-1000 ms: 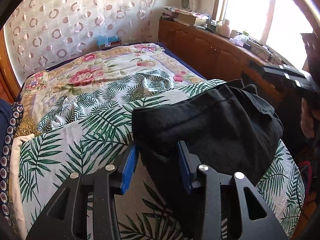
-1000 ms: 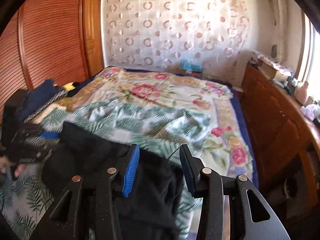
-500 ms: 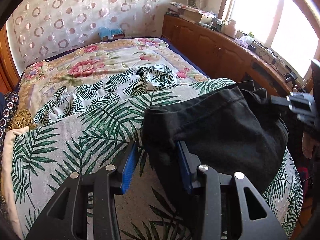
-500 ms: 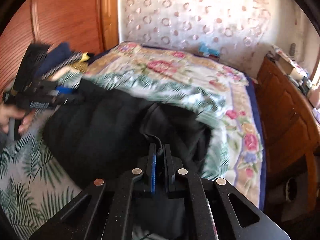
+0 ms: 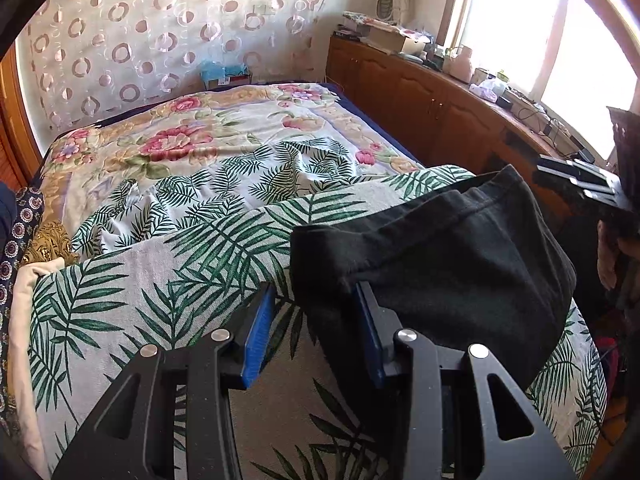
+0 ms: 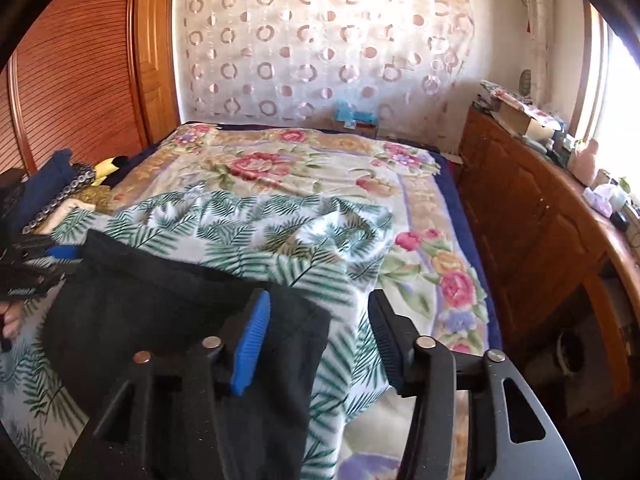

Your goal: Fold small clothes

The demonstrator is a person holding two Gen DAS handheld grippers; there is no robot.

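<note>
Black garment (image 5: 440,256) — a small dark knit piece, folded over on itself — lies on the palm-leaf sheet (image 5: 160,280) at the lower right of the left wrist view, and fills the lower left of the right wrist view (image 6: 160,312). Its hemmed edge runs along the upper side, toward the right of the frame.

Left gripper (image 5: 312,336) sits at the bottom centre of its view with its blue-padded fingers (image 5: 256,336) spread apart; the garment's near corner drapes over the right finger, but nothing is pinched. Right gripper (image 6: 320,344) likewise stands spread wide at the bottom of its view, its left pad over the dark cloth and its right finger over the bare sheet, holding nothing.

Behind the leaf sheet, a floral blanket (image 6: 304,160) covers the bed up to a curtain with ring patterns (image 6: 320,40). A blue box (image 5: 224,74) stands at the curtain's foot — any print on it is too small to read. Wooden cabinets (image 5: 420,96) run along the right of the frame under a bright window, their top crowded with small items. No legible writing or brand marks show anywhere.
</note>
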